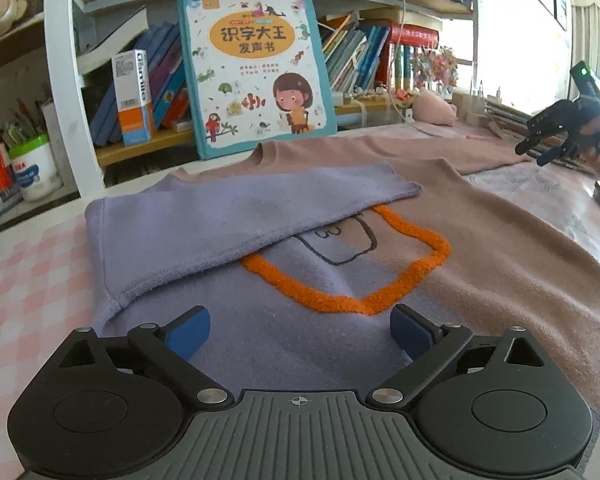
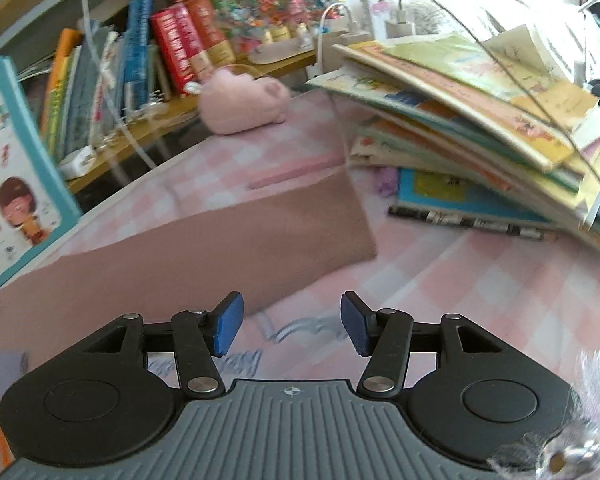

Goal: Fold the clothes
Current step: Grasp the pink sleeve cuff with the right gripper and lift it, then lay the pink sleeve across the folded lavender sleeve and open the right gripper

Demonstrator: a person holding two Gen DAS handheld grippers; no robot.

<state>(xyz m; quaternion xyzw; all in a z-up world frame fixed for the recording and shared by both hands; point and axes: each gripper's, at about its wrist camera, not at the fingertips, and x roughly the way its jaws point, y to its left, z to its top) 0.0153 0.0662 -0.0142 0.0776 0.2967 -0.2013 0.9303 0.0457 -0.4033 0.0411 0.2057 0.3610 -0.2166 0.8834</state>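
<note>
Both grippers (image 1: 300,332) (image 2: 292,328) gape empty over the pink-checked tablecloth (image 2: 480,280) by bookshelves (image 1: 148,148).

One sweater (image 1: 480,248), two sleeves, two grippers, one big picture book (image 1: 256,72), one pink plush toy (image 2: 244,100), one white tub (image 1: 34,168), one pile of books (image 2: 480,120).

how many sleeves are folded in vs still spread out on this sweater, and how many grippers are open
sleeves folded over the sweater: 1, the purple sleeve
sleeves still spread out: 1, the pink-brown sleeve
open grippers: 2, the left gripper and the right gripper, both holding nothing
total: 2 sleeves, 2 grippers
</note>
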